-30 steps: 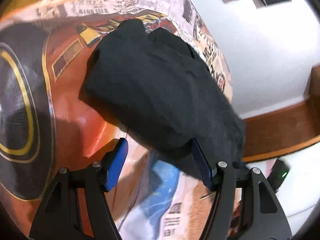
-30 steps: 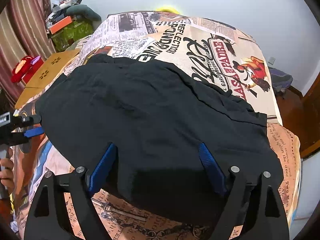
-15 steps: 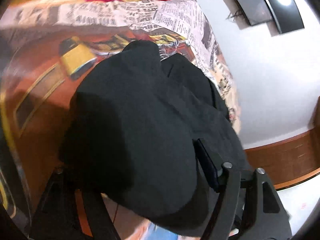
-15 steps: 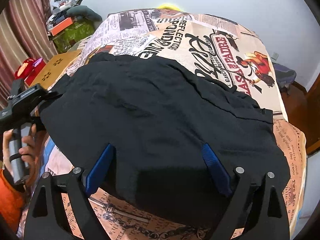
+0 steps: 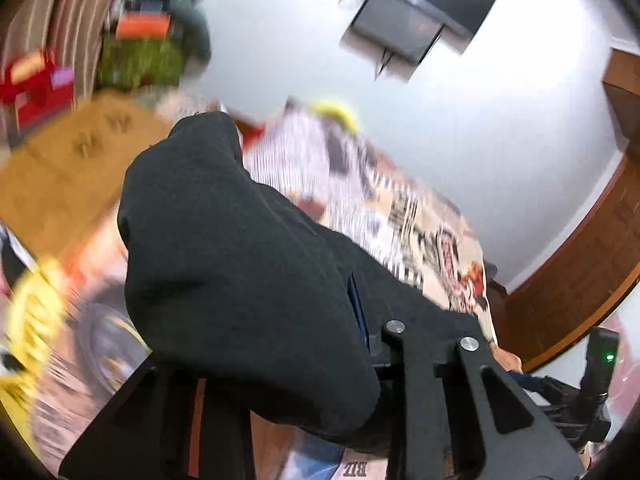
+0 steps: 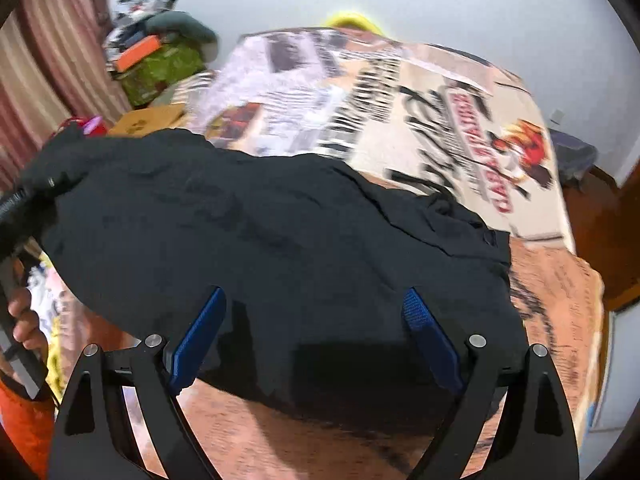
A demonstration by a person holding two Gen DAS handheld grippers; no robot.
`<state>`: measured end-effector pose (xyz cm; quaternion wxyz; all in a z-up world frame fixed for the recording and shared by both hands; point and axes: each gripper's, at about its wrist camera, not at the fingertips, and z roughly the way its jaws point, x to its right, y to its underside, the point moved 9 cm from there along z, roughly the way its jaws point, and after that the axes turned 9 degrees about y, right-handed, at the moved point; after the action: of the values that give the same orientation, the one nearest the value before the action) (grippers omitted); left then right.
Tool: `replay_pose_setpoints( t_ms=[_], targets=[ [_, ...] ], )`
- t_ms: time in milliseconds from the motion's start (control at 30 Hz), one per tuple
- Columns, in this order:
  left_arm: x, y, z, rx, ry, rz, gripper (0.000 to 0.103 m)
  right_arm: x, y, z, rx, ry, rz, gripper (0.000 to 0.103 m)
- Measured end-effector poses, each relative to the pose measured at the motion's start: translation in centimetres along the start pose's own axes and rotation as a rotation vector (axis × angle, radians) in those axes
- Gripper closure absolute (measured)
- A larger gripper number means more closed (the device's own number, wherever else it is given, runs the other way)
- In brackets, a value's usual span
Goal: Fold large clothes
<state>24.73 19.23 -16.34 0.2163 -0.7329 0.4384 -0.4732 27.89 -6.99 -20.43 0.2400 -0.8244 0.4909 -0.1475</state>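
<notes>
Our left tongs (image 5: 320, 340) have just been closing on a bunched edge of the black garment (image 6: 280, 248), which sprawls over the bed's (image 6: 460, 120) near edge. Right tongs (image 6: 316, 340) stand wide, gripping nothing. The cloth looks soft, light and floppy; we judge hems the best hold.

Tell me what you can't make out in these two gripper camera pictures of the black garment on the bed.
- Left wrist view: the left gripper pads, buried under the black garment bunched between jaws that have just been closing.
- Left wrist view: the bedspread print, smeared by motion blur.
- Right wrist view: the garment's near edge, behind the open right gripper.
- Right wrist view: what kind of garment it is; the folds hide it.
</notes>
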Motion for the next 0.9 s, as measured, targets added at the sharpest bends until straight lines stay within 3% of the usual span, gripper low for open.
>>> replay_pose_setpoints(
  t_ms=[100, 200, 300, 367, 467, 633, 800, 900],
  targets=[
    [2.0, -2.2, -3.4, 0.075, -0.004, 0.094, 0.076, -3.6, 0.1, 0.6, 0.002, -0.054, -0.049, 0.014],
    [4.4, -2.9, -5.2, 0.102, 0.012, 0.175, 0.076, -7.0, 0.1, 2.0, 0.001, -0.095, -0.096, 0.012],
    [6.9, -1.9, -4.9, 0.072, 0.048, 0.230, 0.076, -9.6, 0.6, 4.4, -0.059, -0.128, -0.149, 0.009],
    [8.1, -0.6, -3.6, 0.035, 0.048, 0.260, 0.076, -10.7, 0.9, 5.4, -0.078, -0.092, -0.214, 0.009],
    [9.6, 1.0, -2.2, -0.007, 0.058, 0.283, 0.076, -10.7, 1.3, 4.6, -0.090, -0.102, -0.273, 0.012],
    [12.4, 1.9, -0.6, -0.040, 0.060, 0.339, 0.076, -5.4, 2.0, 0.1, -0.032, -0.171, -0.105, 0.012],
    [15.9, 4.6, 2.5, -0.124, 0.101, 0.385, 0.076, 3.4, 3.3, -2.3, -0.010, -0.022, 0.010, 0.012],
    [18.6, 8.0, 4.0, -0.197, 0.150, 0.442, 0.069, 8.0, 4.5, -3.3, -0.010, 0.036, 0.093, 0.012]
  ],
)
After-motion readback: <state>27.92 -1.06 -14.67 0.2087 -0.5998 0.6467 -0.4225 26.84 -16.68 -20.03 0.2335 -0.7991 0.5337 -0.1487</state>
